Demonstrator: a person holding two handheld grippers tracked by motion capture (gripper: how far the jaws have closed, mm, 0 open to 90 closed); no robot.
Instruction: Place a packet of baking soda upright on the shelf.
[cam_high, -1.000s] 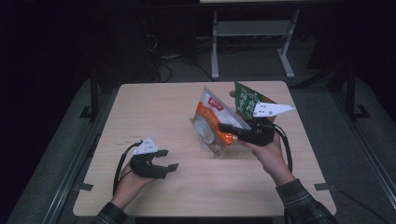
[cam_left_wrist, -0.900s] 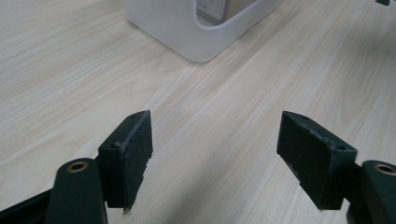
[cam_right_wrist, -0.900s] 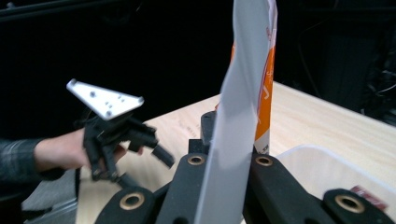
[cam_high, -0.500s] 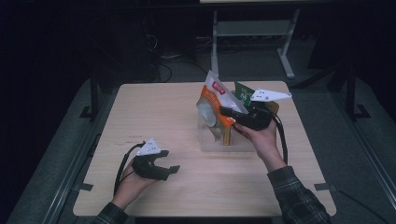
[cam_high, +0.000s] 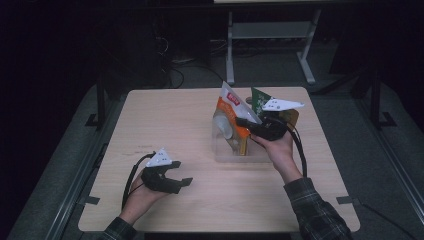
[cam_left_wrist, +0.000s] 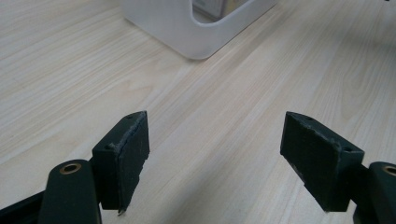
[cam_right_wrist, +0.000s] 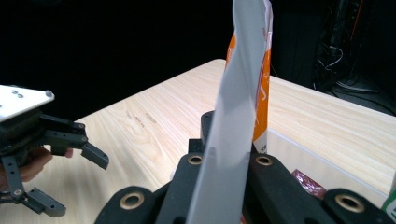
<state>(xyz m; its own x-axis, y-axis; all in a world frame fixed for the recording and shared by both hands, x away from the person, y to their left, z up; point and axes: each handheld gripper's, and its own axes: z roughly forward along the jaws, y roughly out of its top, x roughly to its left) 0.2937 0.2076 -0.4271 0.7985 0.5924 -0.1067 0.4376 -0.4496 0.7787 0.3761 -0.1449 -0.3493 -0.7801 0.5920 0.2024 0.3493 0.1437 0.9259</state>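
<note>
An orange-and-white snack bag (cam_high: 229, 114) stands nearly upright, its lower end inside a clear plastic bin (cam_high: 223, 154) right of the table's middle. My right gripper (cam_high: 241, 121) is shut on the bag's silver side edge (cam_right_wrist: 232, 140); the orange face (cam_right_wrist: 262, 98) shows behind it. A green bag (cam_high: 259, 98) leans in the bin's far side. My left gripper (cam_high: 181, 173) rests low at the front left, jaws open. Its jaws have just been opening a little, and between them (cam_left_wrist: 215, 154) there is only bare wood.
The bin's white corner (cam_left_wrist: 187, 32) lies ahead of the left jaws. A red packet (cam_right_wrist: 309, 183) lies in the bin. The wooden table (cam_high: 165, 125) has open room on its left half. A metal stand (cam_high: 270, 35) and cables sit on the floor beyond.
The right gripper has carried the bag away from the person and tipped it from slanted to nearly upright over the bin. The left hand has stayed put.
</note>
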